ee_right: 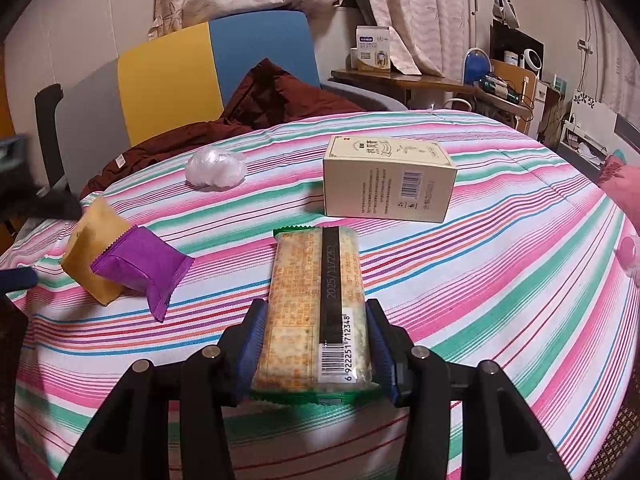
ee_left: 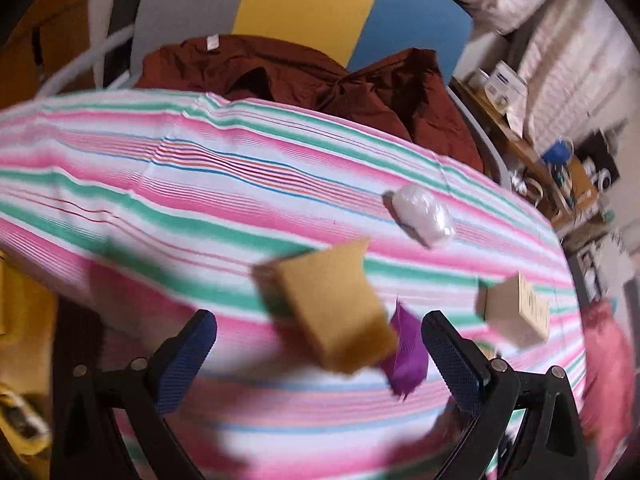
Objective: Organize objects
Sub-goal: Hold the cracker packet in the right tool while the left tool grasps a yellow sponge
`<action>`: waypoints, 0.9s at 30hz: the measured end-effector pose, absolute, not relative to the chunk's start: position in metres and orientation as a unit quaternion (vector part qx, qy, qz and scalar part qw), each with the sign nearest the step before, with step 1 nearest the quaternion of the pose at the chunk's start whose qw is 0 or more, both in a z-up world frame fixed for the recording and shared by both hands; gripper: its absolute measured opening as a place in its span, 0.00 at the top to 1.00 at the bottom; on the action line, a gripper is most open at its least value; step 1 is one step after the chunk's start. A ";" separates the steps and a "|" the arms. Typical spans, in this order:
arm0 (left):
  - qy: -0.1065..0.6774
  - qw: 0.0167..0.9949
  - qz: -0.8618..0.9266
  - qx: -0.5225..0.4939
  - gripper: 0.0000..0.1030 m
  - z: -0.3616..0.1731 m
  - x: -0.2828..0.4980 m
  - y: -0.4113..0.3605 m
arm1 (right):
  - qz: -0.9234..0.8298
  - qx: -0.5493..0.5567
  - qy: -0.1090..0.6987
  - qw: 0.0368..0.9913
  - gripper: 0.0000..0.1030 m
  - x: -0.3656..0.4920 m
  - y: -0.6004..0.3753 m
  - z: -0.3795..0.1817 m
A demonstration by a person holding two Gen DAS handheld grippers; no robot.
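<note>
My right gripper (ee_right: 316, 320) is shut on a long cracker packet (ee_right: 316, 300) with green ends, and the packet's far end rests on the striped tablecloth (ee_right: 500, 280). In the blurred left wrist view my left gripper (ee_left: 318, 328) stands wide open just above the cloth. A yellow-brown packet (ee_left: 332, 308) sits in the gap between its fingers, with neither pad touching it. A purple packet (ee_left: 404, 352) lies against the yellow-brown one (ee_right: 94, 252). Farther back are a white plastic bundle (ee_right: 216, 172) and a cream carton (ee_right: 388, 178). One blurred left finger (ee_right: 52, 204) shows at the right wrist view's left edge.
A chair (ee_right: 168, 80) with a grey, yellow and blue back stands behind the round table, and a maroon garment (ee_right: 272, 100) is draped on it. A cluttered side desk (ee_right: 420, 80) is at the back right. Something pink (ee_right: 624, 188) sits at the table's right edge.
</note>
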State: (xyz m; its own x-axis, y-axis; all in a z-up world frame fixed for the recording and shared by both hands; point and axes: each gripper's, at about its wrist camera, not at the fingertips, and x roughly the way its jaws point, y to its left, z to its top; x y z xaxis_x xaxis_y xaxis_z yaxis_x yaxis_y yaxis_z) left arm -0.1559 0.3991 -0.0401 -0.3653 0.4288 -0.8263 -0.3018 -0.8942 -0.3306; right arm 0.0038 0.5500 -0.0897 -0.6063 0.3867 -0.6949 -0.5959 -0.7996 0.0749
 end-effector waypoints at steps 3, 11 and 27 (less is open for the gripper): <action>-0.093 0.212 0.806 -0.544 0.00 -0.056 -0.170 0.403 | 0.883 -0.345 0.147 0.282 0.52 0.004 0.549 -0.090; -0.025 0.249 0.832 -0.496 0.29 -0.063 -0.154 0.407 | 0.884 -0.343 0.146 0.284 0.52 0.003 0.549 -0.091; -0.033 0.308 0.819 -0.483 0.59 -0.050 -0.114 0.371 | 0.880 -0.344 0.128 0.302 0.52 0.003 0.545 -0.089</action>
State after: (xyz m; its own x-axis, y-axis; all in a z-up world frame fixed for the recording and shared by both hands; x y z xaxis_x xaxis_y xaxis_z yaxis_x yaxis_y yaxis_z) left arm -0.1143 0.3712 -0.0501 -0.3448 0.5362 -0.7705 -0.4719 -0.8085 -0.3515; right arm 0.0032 0.5446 -0.0894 -0.5810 0.4437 -0.6823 -0.6203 -0.7841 0.0183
